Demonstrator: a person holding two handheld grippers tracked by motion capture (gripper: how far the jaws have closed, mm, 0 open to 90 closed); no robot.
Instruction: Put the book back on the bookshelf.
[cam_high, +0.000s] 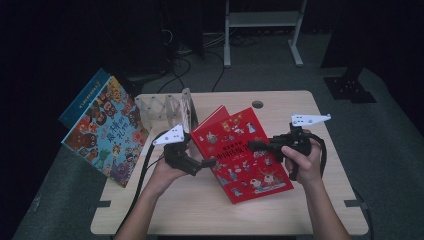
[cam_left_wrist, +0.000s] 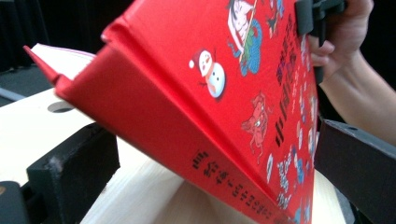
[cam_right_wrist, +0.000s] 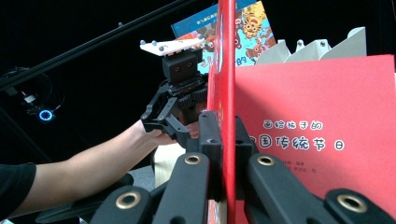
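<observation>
A red picture book (cam_high: 245, 155) is tilted up off the middle of the table, its spine toward my left gripper (cam_high: 207, 162). In the left gripper view the book (cam_left_wrist: 196, 93) slopes between my wide-apart jaws, its spine low and white page edges at the upper left. The jaws stand open, and no pad visibly presses the book. My right gripper (cam_high: 255, 146) is shut on the book's right edge. In the right gripper view, the gripper (cam_right_wrist: 223, 126) pinches the thin red cover (cam_right_wrist: 226, 70) edge-on. A plain red leaf (cam_right_wrist: 317, 107) with white characters lies beside it.
A blue illustrated book (cam_high: 107, 130) leans at the table's left, against a white folding rack (cam_high: 167, 110) at the back. The wooden table (cam_high: 200, 210) has a round hole (cam_high: 257, 104) near its far edge. A metal stand and cables are on the dark floor behind.
</observation>
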